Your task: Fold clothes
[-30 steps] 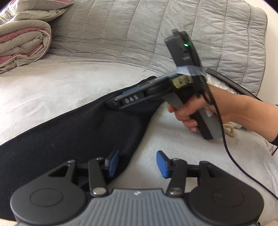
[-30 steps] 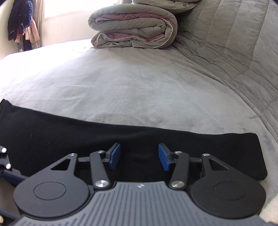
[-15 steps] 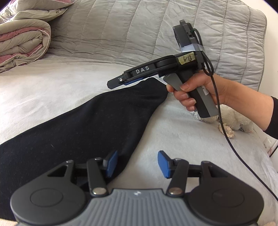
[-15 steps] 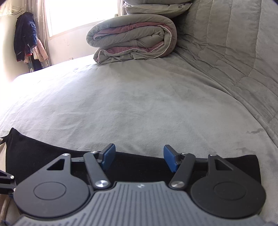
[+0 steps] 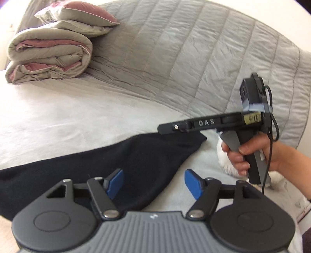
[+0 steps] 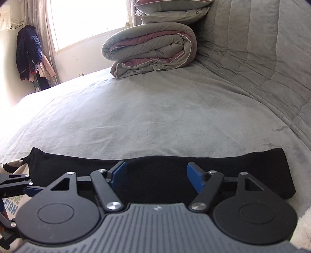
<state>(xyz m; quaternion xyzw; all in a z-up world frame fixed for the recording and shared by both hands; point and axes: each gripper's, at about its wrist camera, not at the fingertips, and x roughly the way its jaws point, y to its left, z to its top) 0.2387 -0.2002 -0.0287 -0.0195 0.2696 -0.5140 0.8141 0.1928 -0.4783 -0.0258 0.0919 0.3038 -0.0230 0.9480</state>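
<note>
A long black garment [image 5: 120, 161] lies flat as a folded strip on the grey bed cover [image 5: 68, 116]. My left gripper [image 5: 154, 183] is open just above its near edge, blue pads apart with nothing between them. In the left wrist view a hand holds the right gripper [image 5: 175, 127] above the strip's far right end, clear of the cloth. From the right wrist view the garment [image 6: 159, 175] runs across the frame under my open right gripper [image 6: 156, 176], whose blue fingertips [image 6: 194, 179] hold nothing.
A rolled grey and pink duvet [image 6: 151, 50] with pillows [image 6: 171, 9] on top sits at the head of the bed. A quilted grey headboard cover [image 5: 194, 58] rises behind. A white fluffy toy [image 5: 227, 165] lies by the hand. Clothes [image 6: 29, 52] hang near the window.
The right gripper has lifted off the black garment's end and its jaws have spread wider. The left gripper has opened wider and its view has tilted up and left.
</note>
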